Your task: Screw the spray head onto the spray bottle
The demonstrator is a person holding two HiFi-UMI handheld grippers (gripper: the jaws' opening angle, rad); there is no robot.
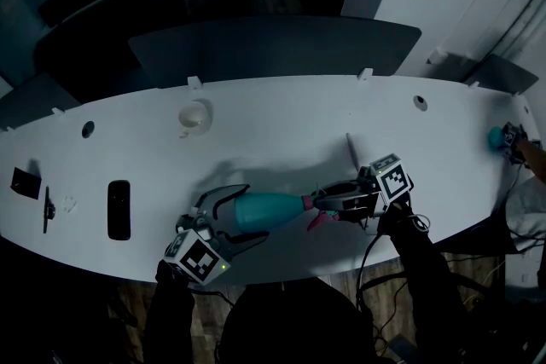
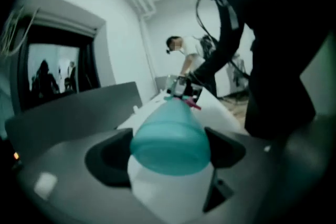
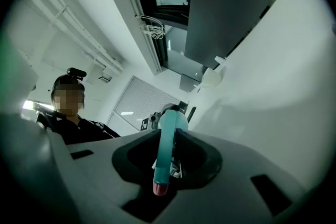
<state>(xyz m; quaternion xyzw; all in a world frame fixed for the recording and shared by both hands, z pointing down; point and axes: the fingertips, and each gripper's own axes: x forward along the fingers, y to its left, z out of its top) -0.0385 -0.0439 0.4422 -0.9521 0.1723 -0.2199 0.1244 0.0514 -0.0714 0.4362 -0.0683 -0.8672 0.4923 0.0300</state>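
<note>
The left claw (image 1: 223, 219) pinches the base of the teal spray bottle (image 1: 271, 208), which lies level above the bench (image 1: 281, 124), its long axis running rightward. Its neck meets the spray head (image 1: 322, 202), pinched in the right claw (image 1: 345, 199), seemingly in line for twisting.

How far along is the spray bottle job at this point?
Done: both parts held over the table, bottle clamped in the left gripper, spray head in the right gripper. In hand: head sits at the bottle's neck. Left: tightening; thread seating not visible.
</note>
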